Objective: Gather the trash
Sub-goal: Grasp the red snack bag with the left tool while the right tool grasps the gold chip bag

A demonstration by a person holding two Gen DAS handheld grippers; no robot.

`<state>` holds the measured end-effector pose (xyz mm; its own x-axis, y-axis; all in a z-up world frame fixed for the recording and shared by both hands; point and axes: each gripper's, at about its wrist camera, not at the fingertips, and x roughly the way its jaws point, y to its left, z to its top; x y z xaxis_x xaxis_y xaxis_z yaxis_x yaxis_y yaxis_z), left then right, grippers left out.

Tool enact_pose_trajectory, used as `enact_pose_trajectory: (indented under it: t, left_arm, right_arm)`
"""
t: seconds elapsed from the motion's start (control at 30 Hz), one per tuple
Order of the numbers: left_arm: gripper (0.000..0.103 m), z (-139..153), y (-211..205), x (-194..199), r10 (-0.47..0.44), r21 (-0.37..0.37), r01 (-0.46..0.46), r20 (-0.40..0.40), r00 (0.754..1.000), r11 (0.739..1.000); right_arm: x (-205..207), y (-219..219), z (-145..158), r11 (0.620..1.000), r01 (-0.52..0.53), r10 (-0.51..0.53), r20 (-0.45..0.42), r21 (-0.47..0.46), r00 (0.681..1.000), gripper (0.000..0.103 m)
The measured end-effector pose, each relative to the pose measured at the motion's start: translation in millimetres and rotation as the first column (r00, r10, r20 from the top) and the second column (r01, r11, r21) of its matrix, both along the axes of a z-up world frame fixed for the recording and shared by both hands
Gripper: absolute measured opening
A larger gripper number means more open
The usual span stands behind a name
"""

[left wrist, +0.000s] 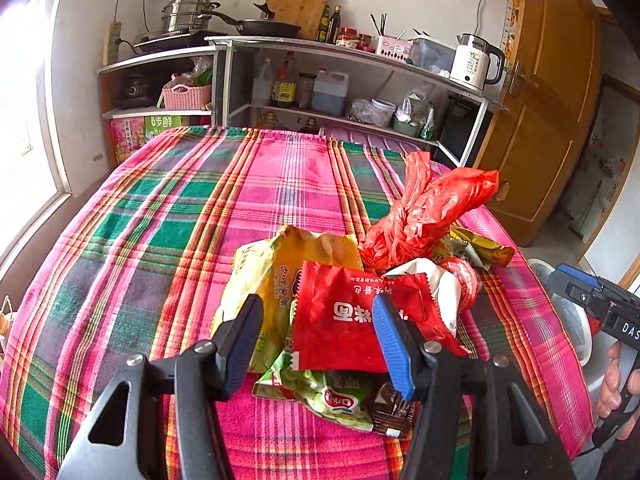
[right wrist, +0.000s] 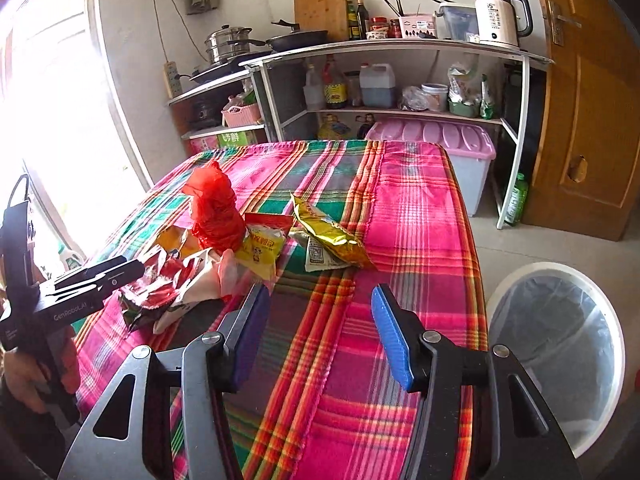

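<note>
Left gripper [left wrist: 318, 336] angled down over the trash pile, jaws roughly half open around a red wrapper [left wrist: 340, 320] but not visibly pressing it. Right gripper [right wrist: 320, 334] also tilted down, jaws half open over bare checked cloth [right wrist: 408, 208], holding nothing. Crinkled wrappers heaped mid-desk: yellow packet [left wrist: 280, 268], green packet [left wrist: 340, 400], knotted red plastic bag [left wrist: 428, 208], shiny gold wrapper [right wrist: 332, 236] lying slightly apart. Round white bin [right wrist: 556, 356] with clear liner on floor just beside the desk edge. Cluttered kitchen shelf [right wrist: 400, 46] behind.
</note>
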<state>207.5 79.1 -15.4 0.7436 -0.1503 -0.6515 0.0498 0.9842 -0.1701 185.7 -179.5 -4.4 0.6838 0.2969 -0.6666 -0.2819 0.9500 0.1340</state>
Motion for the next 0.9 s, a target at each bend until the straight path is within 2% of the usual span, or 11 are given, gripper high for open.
enact_pose_trajectory:
  t: [0.17, 0.37, 0.43, 0.57, 0.63, 0.73, 0.77, 0.83, 0.9]
  left_arm:
    - [0.059, -7.7, 1.1, 3.4, -0.013, -0.021, 0.012, -0.038, 0.999, 1.000]
    - [0.059, -8.4, -0.5, 4.5, -0.043, -0.040, 0.041, -0.043, 0.998, 0.998]
    - [0.050, -7.7, -0.8, 5.2, -0.054, -0.052, 0.052, -0.043, 0.998, 0.997]
    - [0.047, -8.8, 0.0, 6.8, -0.061, -0.072, 0.057, -0.049, 0.997, 0.996]
    - [0.042, -8.7, 0.8, 6.5, -0.065, -0.079, 0.061, -0.046, 0.997, 0.995]
    - [0.033, -7.8, 1.3, 4.5, -0.063, -0.085, 0.059, -0.036, 0.997, 0.995]
    - [0.031, -7.0, 2.0, 3.6, -0.062, -0.087, 0.059, -0.030, 0.998, 0.994]
    - [0.021, -4.3, 2.9, 1.6, -0.058, -0.088, 0.057, -0.012, 0.998, 0.994]
    - [0.017, -2.0, 1.9, -1.0, -0.060, -0.085, 0.061, 0.003, 0.998, 0.995]
  right_arm:
    - [24.4, 5.2, -4.1, 1.000, -0.006, 0.005, -0.025, -0.016, 1.000, 0.055]
    - [56.6, 7.2, -18.1, 0.999, 0.002, -0.005, -0.066, -0.039, 0.998, 0.052]
    - [66.1, 6.8, -23.0, 0.999, 0.000, -0.003, -0.080, -0.041, 0.997, 0.051]
    - [84.6, 6.8, -36.1, 1.000, -0.001, -0.002, -0.133, -0.026, 0.991, 0.044]
    - [89.8, 6.8, -42.8, 1.000, -0.008, 0.005, -0.158, -0.017, 0.987, 0.040]
    - [88.4, 6.6, -43.0, 1.000, -0.015, 0.012, -0.152, -0.015, 0.988, 0.034]
    - [87.4, 7.6, -42.4, 1.000, -0.015, 0.012, -0.151, -0.017, 0.988, 0.027]
    - [83.9, 7.1, -40.8, 1.000, -0.013, 0.010, -0.144, -0.016, 0.989, 0.023]
    - [79.3, 5.5, -38.6, 1.000, -0.010, 0.008, -0.136, -0.013, 0.991, 0.021]
